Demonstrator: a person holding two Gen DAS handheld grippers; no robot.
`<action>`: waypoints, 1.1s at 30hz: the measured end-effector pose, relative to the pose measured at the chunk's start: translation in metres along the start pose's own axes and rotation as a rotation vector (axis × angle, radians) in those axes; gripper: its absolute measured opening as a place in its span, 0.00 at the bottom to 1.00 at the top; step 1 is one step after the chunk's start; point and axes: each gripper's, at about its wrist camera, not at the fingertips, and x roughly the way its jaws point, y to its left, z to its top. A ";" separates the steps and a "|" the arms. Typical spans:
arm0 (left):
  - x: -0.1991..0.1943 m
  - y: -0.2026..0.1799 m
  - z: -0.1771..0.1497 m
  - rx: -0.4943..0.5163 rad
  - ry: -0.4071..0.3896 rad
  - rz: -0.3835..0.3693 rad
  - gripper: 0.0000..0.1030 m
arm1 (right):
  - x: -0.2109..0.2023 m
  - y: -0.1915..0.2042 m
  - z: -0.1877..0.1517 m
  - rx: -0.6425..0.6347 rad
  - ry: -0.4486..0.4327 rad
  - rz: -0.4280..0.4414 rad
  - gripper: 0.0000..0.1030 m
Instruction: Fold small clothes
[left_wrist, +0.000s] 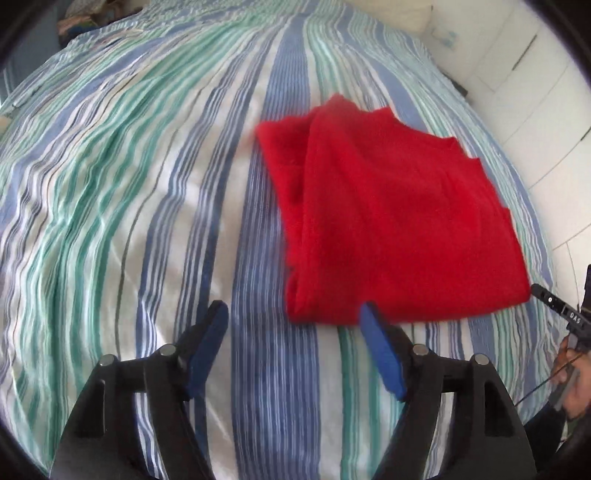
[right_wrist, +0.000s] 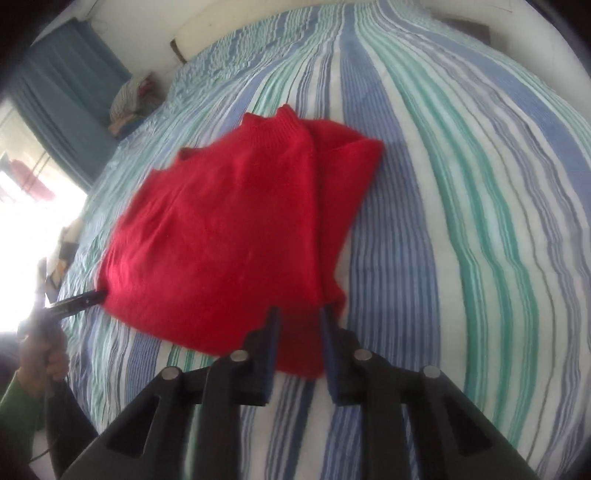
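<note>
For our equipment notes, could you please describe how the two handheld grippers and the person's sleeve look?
Both the left gripper and the right gripper have black angular frames, silver pivot bolts and blue finger pads. A thin black cable trails by one handle. The sleeve is green.

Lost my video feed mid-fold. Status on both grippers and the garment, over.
Left gripper open, empty, just off red sweater's near edge. Right gripper narrowly open over near corner, grip unclear. Sweater folded on striped bedspread. Nothing in the way.

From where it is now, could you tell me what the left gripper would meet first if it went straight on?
Probably the near edge of the red garment: the open left gripper points down at it. Depth is unclear; it might touch the striped bedspread first.
</note>
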 end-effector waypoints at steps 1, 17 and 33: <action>-0.012 -0.006 -0.007 0.005 -0.037 -0.004 0.89 | -0.014 0.000 -0.007 -0.004 -0.032 -0.006 0.28; 0.023 -0.087 -0.092 0.143 -0.098 0.128 0.94 | -0.034 0.034 -0.107 -0.124 -0.183 -0.210 0.57; 0.031 -0.092 -0.099 0.170 -0.109 0.163 0.99 | -0.018 0.023 -0.122 -0.082 -0.190 -0.214 0.60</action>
